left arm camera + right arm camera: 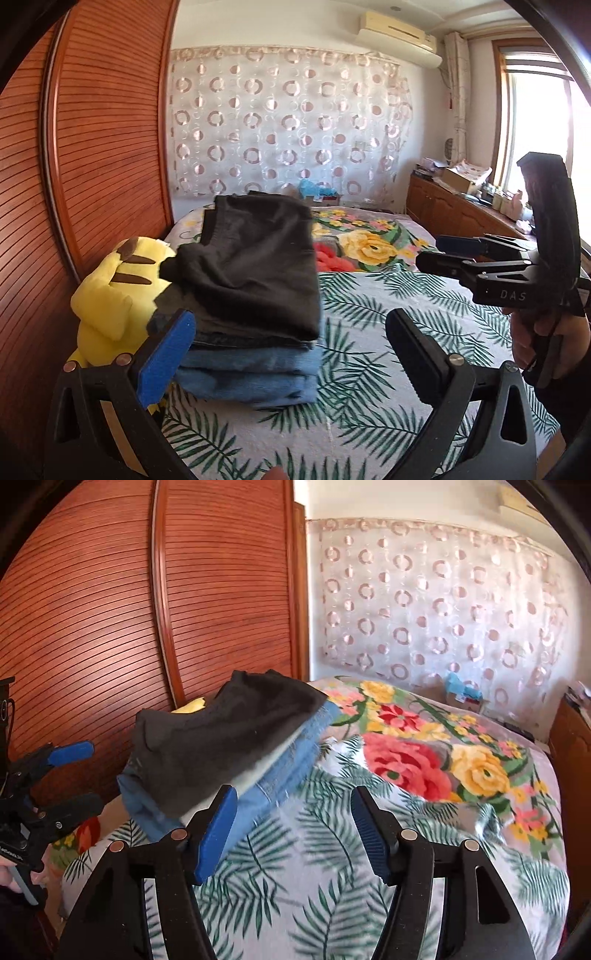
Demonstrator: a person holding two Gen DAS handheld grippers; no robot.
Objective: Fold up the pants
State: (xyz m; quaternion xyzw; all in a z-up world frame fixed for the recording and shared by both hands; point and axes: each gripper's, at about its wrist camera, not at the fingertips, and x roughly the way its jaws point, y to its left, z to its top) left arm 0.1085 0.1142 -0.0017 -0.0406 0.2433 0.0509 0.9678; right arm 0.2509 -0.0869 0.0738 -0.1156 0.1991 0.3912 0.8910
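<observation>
Left wrist view shows the black pants [255, 258] folded on top of a pile of blue jeans [255, 373] on the bed [369, 332]. A yellow plush toy [114, 295] sits just beside the pile, by the wooden wardrobe [92, 147].

The left gripper [291, 354] has its jaws wide apart, with nothing between them. The pile sits just ahead and a bit to the left, near the blue pad. The long side of the pants runs away from the gripper, toward the curtain [288, 125].

The right gripper [291, 834] is apart too, and holds nothing. From it, the pile lies ahead and to the left, close to its left pad.

I think the left hand is nearer. The fold looks done.
</observation>
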